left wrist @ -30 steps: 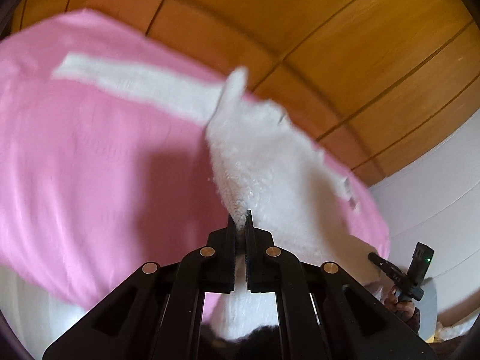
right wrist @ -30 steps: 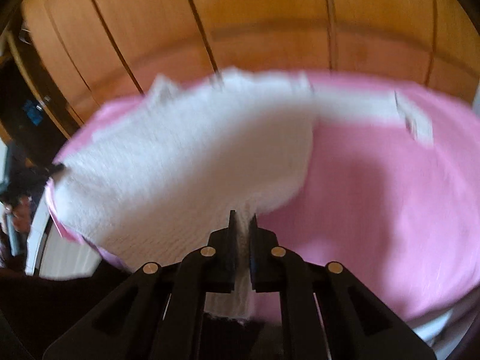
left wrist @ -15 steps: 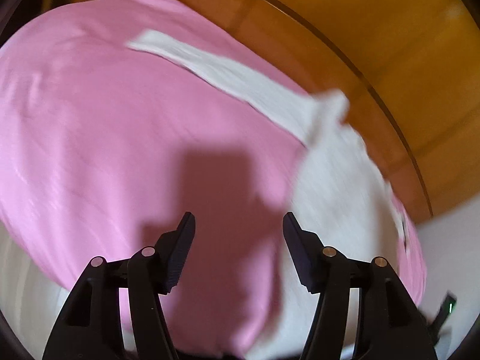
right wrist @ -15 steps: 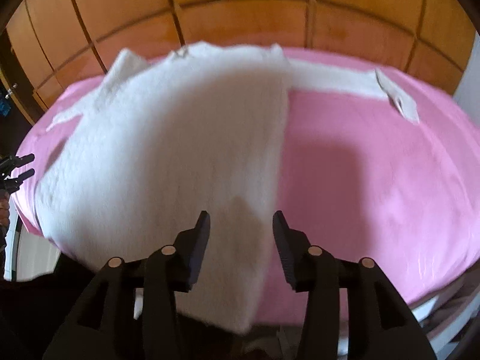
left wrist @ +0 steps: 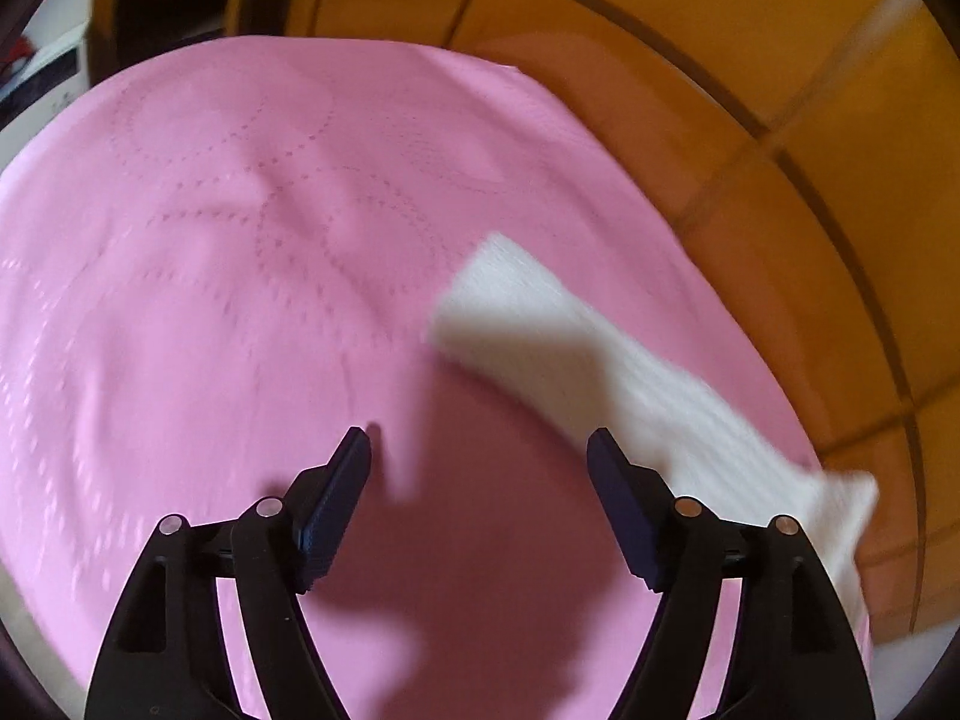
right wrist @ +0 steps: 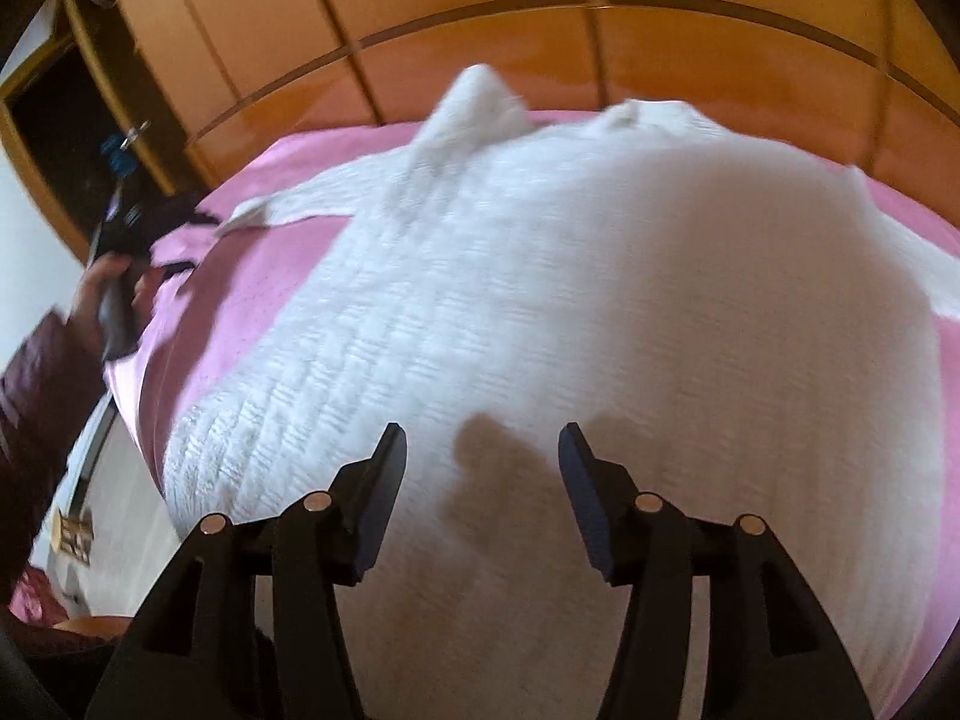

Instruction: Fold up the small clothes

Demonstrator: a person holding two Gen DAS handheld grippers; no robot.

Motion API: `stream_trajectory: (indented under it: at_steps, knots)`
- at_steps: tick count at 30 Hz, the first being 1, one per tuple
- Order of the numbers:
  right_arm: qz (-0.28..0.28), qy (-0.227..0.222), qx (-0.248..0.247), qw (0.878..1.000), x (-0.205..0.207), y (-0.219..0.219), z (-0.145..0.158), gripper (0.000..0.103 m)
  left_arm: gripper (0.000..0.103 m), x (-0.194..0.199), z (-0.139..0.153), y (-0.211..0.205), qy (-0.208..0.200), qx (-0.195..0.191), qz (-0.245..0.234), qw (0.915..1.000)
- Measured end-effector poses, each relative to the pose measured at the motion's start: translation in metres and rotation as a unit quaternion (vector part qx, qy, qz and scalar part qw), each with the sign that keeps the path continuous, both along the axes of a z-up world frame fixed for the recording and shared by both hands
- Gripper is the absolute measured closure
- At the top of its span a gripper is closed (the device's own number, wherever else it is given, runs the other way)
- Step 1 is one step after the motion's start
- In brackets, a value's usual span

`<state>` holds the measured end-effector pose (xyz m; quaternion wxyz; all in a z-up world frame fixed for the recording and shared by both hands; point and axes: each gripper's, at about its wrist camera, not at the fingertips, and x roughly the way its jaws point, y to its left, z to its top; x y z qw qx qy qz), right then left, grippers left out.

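Two claws, both mine, both spread wide and holding nothing.

Item: left claw (left wrist: 478, 450). Hovers over bare pink bedspread (left wrist: 240, 240); the outstretched white sleeve (left wrist: 576, 348) lies just beside its right finger, running off toward the sweater's body.

Item: right claw (right wrist: 480, 450). Hovers above the white knit sweater (right wrist: 600, 300), which lies spread across the pink bed, a second sleeve reaching left toward my left hand (right wrist: 111, 294) at the bed's edge.

Item: step in hand, as I judge it — take the sleeve and fold it in over the body. To do it well I would bring the left claw to the sleeve's free end, pinch the cuff only, not the bedspread beneath, and carry it low and flat across. The right claw could press the body down so the knit does not drag. The pictures are blurred; cuff detail is unclear.
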<state>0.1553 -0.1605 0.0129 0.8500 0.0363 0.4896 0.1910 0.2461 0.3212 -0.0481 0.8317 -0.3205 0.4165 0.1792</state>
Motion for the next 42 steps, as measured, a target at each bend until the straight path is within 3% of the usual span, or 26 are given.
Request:
stream_trajectory:
  at_steps: [1, 2, 3, 4, 5, 9, 15, 18, 19, 21, 22, 23, 25, 28, 31, 33, 37, 40, 42]
  knots:
    - [0.005, 0.002, -0.004, 1.0, 0.002, 0.005, -0.003, 0.047, 0.03, 0.009, -0.003, 0.001, 0.003, 0.005, -0.002, 1.0]
    - [0.008, 0.006, -0.007, 1.0, 0.003, 0.008, -0.007, 0.044, 0.036, 0.02, -0.005, 0.002, 0.014, 0.02, -0.006, 0.9997]
    - [0.009, 0.014, -0.011, 1.0, 0.004, 0.01, -0.013, 0.044, 0.051, 0.027, -0.006, 0.002, 0.014, 0.03, -0.013, 0.9993]
    - [0.009, 0.023, -0.015, 1.0, 0.005, 0.013, -0.019, 0.043, 0.089, 0.039, -0.007, -0.003, 0.016, 0.039, -0.026, 0.9988]
    - [0.007, 0.025, -0.018, 1.0, 0.005, 0.014, -0.024, 0.043, 0.097, 0.049, -0.009, -0.005, 0.025, 0.043, -0.038, 0.998]
    - [0.003, 0.023, -0.011, 1.0, 0.007, 0.015, -0.028, 0.037, 0.099, 0.053, 0.01, 0.008, 0.01, 0.101, -0.018, 0.9947]
    - [0.001, 0.02, -0.008, 1.0, 0.008, 0.011, -0.03, 0.035, 0.099, 0.024, 0.036, 0.083, 0.027, 0.151, 0.099, 0.9832]
    - [0.001, 0.015, -0.01, 1.0, 0.008, 0.01, -0.031, 0.034, 0.099, 0.014, 0.037, 0.093, 0.046, 0.175, 0.096, 0.9788]
    - [0.0, 0.014, -0.01, 1.0, 0.008, 0.01, -0.031, 0.033, 0.099, 0.014, 0.035, 0.091, 0.047, 0.169, 0.083, 0.981]
    - [-0.001, 0.011, -0.011, 1.0, 0.007, 0.01, -0.031, 0.031, 0.098, 0.005, 0.032, 0.08, 0.028, 0.122, 0.052, 0.9907]
    - [-0.001, 0.009, -0.013, 1.0, 0.006, 0.01, -0.031, 0.03, 0.088, -0.001, 0.031, 0.071, 0.021, 0.111, 0.043, 0.9927]
    - [0.0, 0.007, -0.017, 1.0, 0.005, 0.01, -0.03, 0.03, 0.07, -0.007, 0.031, 0.057, 0.011, 0.099, 0.021, 0.9948]
    - [0.002, 0.006, -0.019, 1.0, 0.003, 0.009, -0.027, 0.03, 0.056, -0.02, 0.032, 0.027, -0.021, 0.073, -0.022, 0.9969]
    - [-0.01, 0.012, -0.009, 1.0, 0.002, -0.004, -0.019, 0.03, 0.056, -0.04, 0.032, -0.017, -0.054, 0.018, -0.113, 0.992]
    - [-0.046, 0.0, -0.021, 0.999, -0.002, -0.028, -0.007, 0.029, 0.056, -0.075, 0.027, -0.074, -0.074, -0.049, -0.222, 0.9709]
    - [-0.083, -0.005, -0.037, 0.996, -0.007, -0.056, 0.001, 0.028, 0.056, -0.105, 0.02, -0.108, -0.083, -0.112, -0.285, 0.9483]
    - [-0.163, -0.004, -0.083, 0.983, -0.026, -0.121, 0.008, 0.027, 0.048, -0.164, 0.005, -0.155, -0.081, -0.188, -0.362, 0.9093]
    - [-0.224, 0.008, -0.11, 0.968, -0.051, -0.169, 0.006, 0.025, 0.044, -0.201, 0.0, -0.169, -0.072, -0.206, -0.38, 0.899]
    - [-0.245, 0.036, -0.09, 0.965, -0.066, -0.192, -0.001, 0.025, 0.044, -0.21, -0.01, -0.174, -0.062, -0.223, -0.383, 0.8943]
